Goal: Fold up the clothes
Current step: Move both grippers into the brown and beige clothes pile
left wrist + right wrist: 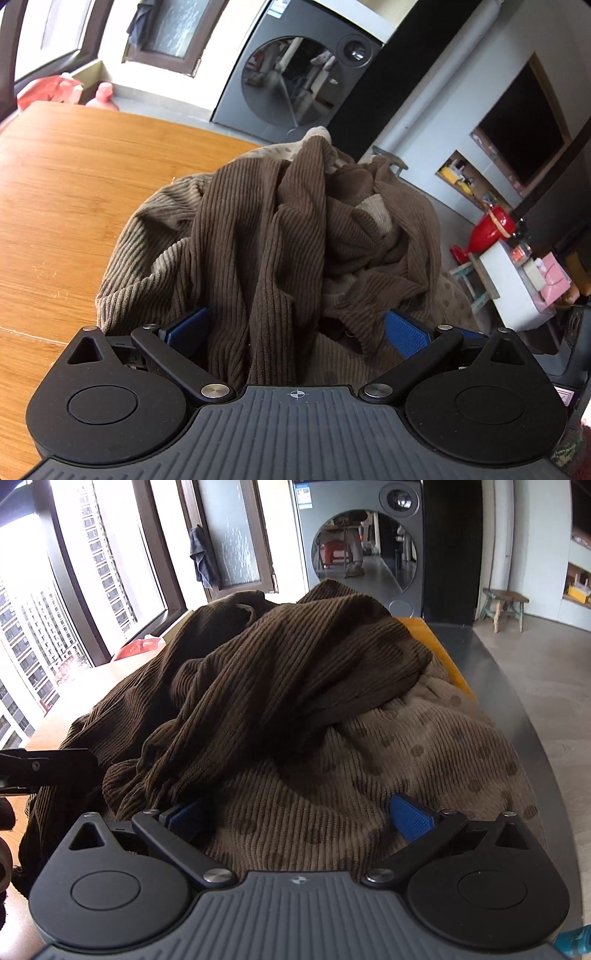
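Brown corduroy garment [258,229] bunched on table [66,192], between both spread tongs [295,328] [299,812]

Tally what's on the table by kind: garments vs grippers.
Brown corduroy garments: 1, a crumpled pile, possibly more; its polka-dot side looks like lining.
Grippers: 2, left gripper and right gripper, both open.
Total: 3

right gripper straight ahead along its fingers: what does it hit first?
Most likely the polka-dot lining of the brown corduroy garment, lying between the open right gripper already; depth is unclear.
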